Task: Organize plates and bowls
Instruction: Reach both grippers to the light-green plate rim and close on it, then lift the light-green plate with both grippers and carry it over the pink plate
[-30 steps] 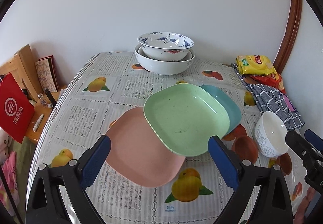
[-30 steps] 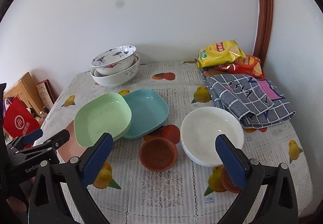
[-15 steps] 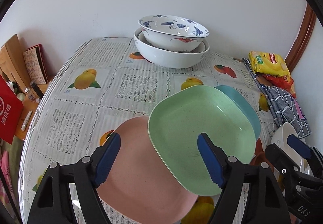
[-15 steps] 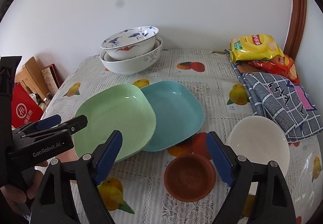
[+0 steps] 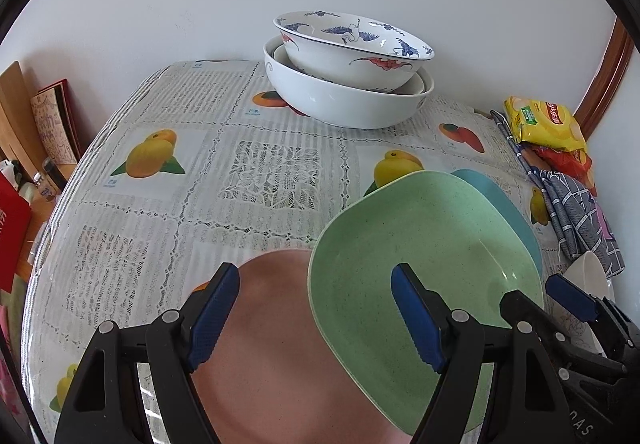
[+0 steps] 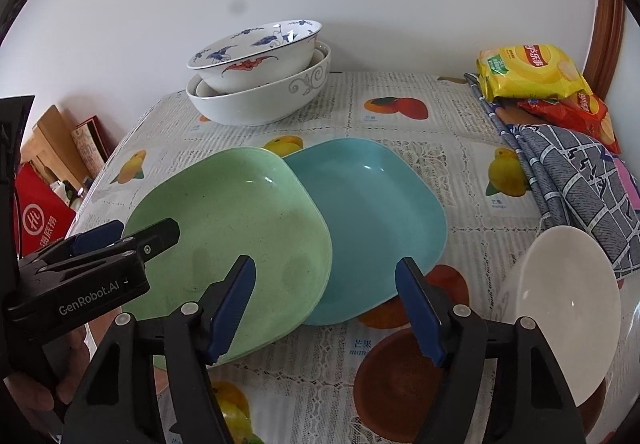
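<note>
Plates (image 6: 224, 228) overlapped, unstacked beside nested bowls (image 6: 256, 84); small bowls loose. Left gripper (image 5: 316, 308) agape, empty; right gripper (image 6: 326, 304) closing, empty.

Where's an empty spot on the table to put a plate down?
The far-left stretch of tablecloth, between the stacked bowls and the pink plate, is bare. The right is crowded: green plate, blue plate, white bowl, checked cloth.

"GenRobot.AI" on the left gripper (image 6: 132, 240); "芒果" on the tablecloth (image 6: 362, 344).
</note>
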`<state>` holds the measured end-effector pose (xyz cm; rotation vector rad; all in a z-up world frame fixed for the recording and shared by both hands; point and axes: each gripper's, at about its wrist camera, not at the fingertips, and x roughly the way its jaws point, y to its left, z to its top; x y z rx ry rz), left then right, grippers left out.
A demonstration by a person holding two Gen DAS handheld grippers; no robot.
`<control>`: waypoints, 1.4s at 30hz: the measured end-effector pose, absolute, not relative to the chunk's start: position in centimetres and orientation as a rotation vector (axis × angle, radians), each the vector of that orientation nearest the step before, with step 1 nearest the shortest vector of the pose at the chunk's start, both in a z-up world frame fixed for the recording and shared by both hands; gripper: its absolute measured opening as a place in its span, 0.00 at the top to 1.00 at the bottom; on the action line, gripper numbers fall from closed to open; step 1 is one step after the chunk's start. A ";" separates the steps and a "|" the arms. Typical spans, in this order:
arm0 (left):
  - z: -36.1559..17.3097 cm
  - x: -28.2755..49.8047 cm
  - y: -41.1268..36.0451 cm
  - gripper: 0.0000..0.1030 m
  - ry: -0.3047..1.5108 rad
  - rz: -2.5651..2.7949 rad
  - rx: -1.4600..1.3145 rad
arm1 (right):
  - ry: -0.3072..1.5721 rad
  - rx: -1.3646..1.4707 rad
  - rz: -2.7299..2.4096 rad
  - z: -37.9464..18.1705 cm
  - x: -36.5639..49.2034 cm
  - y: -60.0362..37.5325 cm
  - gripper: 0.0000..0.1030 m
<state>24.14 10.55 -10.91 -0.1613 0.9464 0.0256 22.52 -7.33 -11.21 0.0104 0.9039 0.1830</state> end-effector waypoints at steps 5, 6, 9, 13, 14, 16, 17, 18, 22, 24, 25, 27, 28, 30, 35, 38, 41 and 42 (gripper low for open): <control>-11.2 24.6 10.5 0.40 0.950 0.022 -0.162 | 0.926 0.000 0.206 -11.9 22.9 -6.4 0.45; -11.4 24.7 10.5 0.44 0.957 0.022 -0.164 | 0.929 0.003 0.213 -12.0 22.9 -6.3 0.50; -11.8 24.7 10.4 0.54 0.966 0.003 -0.181 | 0.934 0.002 0.217 -12.2 22.9 -6.1 0.58; -11.6 24.4 10.3 0.69 0.963 -0.015 -0.200 | 0.926 -0.009 0.228 -12.3 22.8 -5.8 0.72; -11.5 24.3 10.2 0.71 0.962 -0.013 -0.194 | 0.920 -0.011 0.221 -12.2 22.7 -5.9 0.75; -11.4 24.0 10.0 0.73 0.955 -0.012 -0.192 | 0.914 0.000 0.210 -12.1 22.6 -6.1 0.77; -11.4 23.9 10.0 0.76 0.953 -0.014 -0.193 | 0.915 0.008 0.202 -12.1 22.6 -6.3 0.79; -11.2 23.8 10.0 0.78 0.953 -0.016 -0.193 | 0.918 0.022 0.199 -12.1 22.6 -6.6 0.80; -10.2 23.0 10.1 0.80 0.927 -0.016 -0.189 | 0.916 0.069 0.215 -11.4 22.2 -7.3 0.83; -9.5 22.6 10.1 0.81 0.915 -0.017 -0.190 | 0.902 0.070 0.213 -10.9 21.8 -7.5 0.83; -9.2 22.4 10.0 0.81 0.910 -0.018 -0.192 | 0.893 0.068 0.211 -10.5 21.6 -7.5 0.84; -8.6 21.9 9.9 0.81 0.898 -0.024 -0.195 | 0.876 0.072 0.205 -9.8 21.0 -7.7 0.84; -8.2 21.7 9.8 0.81 0.892 -0.027 -0.196 | 0.869 0.074 0.203 -9.4 20.7 -7.9 0.84; -7.6 21.2 9.5 0.81 0.880 -0.033 -0.200 | 0.853 0.071 0.198 -8.7 20.1 -8.2 0.84; -6.1 19.7 8.3 0.81 0.854 -0.040 -0.192 | 0.821 0.070 0.176 -7.2 18.5 -9.2 0.84; -5.4 18.8 7.8 0.81 0.844 -0.049 -0.191 | 0.805 0.079 0.168 -6.4 17.6 -9.8 0.84; -4.8 17.9 7.2 0.81 0.834 -0.056 -0.187 | 0.792 0.086 0.159 -5.8 16.5 -10.3 0.84; -4.6 17.6 7.1 0.81 0.832 -0.057 -0.185 | 0.789 0.088 0.156 -5.6 16.2 -10.5 0.84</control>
